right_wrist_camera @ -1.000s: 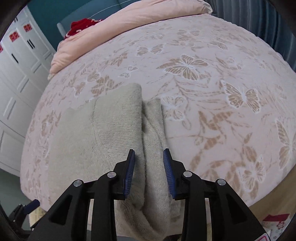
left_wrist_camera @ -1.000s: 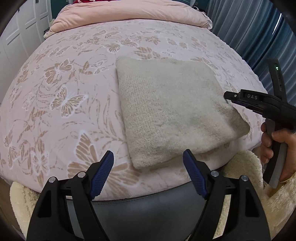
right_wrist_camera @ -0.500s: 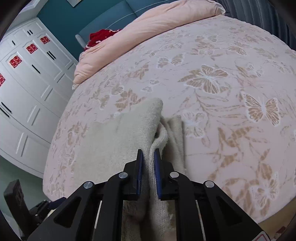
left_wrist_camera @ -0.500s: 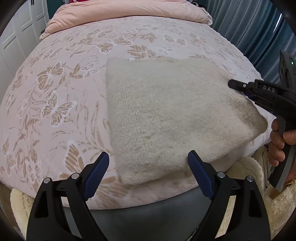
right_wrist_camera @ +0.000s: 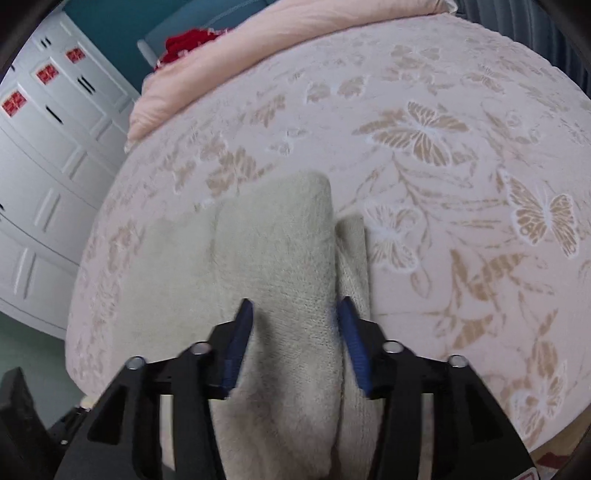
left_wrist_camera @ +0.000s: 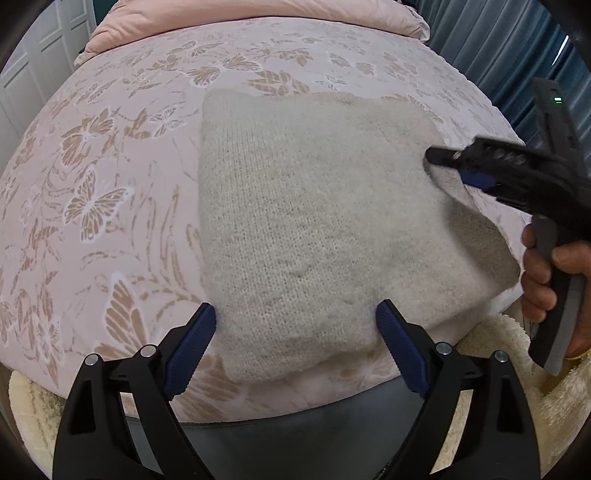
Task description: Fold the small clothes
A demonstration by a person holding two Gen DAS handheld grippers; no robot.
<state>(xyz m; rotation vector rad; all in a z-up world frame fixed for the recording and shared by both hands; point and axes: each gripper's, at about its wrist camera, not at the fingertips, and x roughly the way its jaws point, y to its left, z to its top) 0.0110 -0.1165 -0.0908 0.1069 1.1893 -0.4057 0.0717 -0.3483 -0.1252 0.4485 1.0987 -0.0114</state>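
Note:
A beige knitted sweater (left_wrist_camera: pixel 314 221) lies folded into a rough square on the bed. My left gripper (left_wrist_camera: pixel 297 347) is open, its blue pads standing either side of the sweater's near corner without pressing it. My right gripper (left_wrist_camera: pixel 443 166), held by a hand (left_wrist_camera: pixel 543 280), is shut on the sweater's right edge, which rises off the bed to its pads. In the right wrist view a thick fold of the sweater (right_wrist_camera: pixel 288 258) fills the gap of the right gripper (right_wrist_camera: pixel 295 332), and a second layer lies just to the right.
The bed (left_wrist_camera: pixel 110 184) has a pink cover with butterfly print. A folded pink duvet (left_wrist_camera: pixel 258 11) lies at its far end, with something red (right_wrist_camera: pixel 188 40) behind it. Blue curtains (left_wrist_camera: pixel 498 44) hang on the right, white wardrobe doors (right_wrist_camera: pixel 37 166) on the left. A cream fleece rug (left_wrist_camera: pixel 498 343) lies below the bed's edge.
My left gripper came down closer to the sweater's near corner and its jaws widened. My right gripper closed on the sweater's right edge, lifted it and moved in over the sweater.

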